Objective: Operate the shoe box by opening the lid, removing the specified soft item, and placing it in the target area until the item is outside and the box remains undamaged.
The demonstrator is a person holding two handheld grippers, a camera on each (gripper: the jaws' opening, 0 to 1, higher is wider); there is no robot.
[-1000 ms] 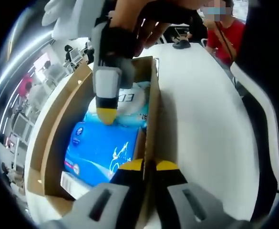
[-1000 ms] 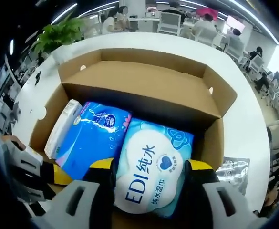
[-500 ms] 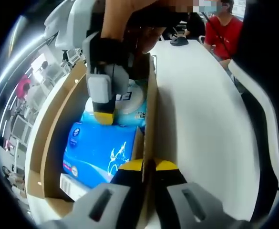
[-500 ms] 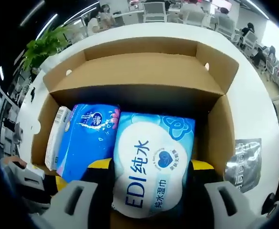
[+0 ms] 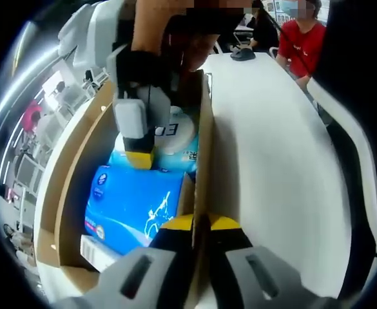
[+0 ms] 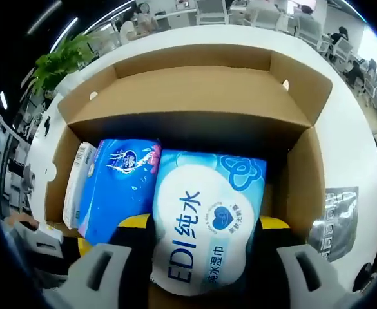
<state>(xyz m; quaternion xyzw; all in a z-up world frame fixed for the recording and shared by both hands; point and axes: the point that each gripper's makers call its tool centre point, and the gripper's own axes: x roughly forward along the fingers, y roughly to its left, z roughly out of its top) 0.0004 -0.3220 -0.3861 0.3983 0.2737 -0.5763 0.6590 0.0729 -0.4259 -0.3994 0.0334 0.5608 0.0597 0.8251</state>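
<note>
A: Right gripper view: the box [image 6: 194, 96] is seen open at centre frame, its lid folded back toward the top. The wipes pack [image 6: 204, 232] lies inside at lower centre, and the right gripper [image 6: 200, 226] is set around its near end, one yellow-tipped jaw against each side.

B: Is the pack actually held?

A: It appears clamped: the jaws are parted only as wide as the pack, and its soft sides look pressed between them. The grip is taken at the end, probably so the pack can be drawn out without scraping the wall.

B: And the other tool?

A: In the left gripper view the left gripper [image 5: 201, 223] is seen at the bottom centre, closed on the box wall [image 5: 204, 148], which runs up between its tips. The box is likely being steadied so it is not dragged or torn during the pull.

B: What else is inside?

A: A blue pack [image 6: 117, 187] is lodged just left of the wipes pack, touching it. The table [image 5: 272, 161] at the right of the left gripper view is bare white, a likely target area.
</note>
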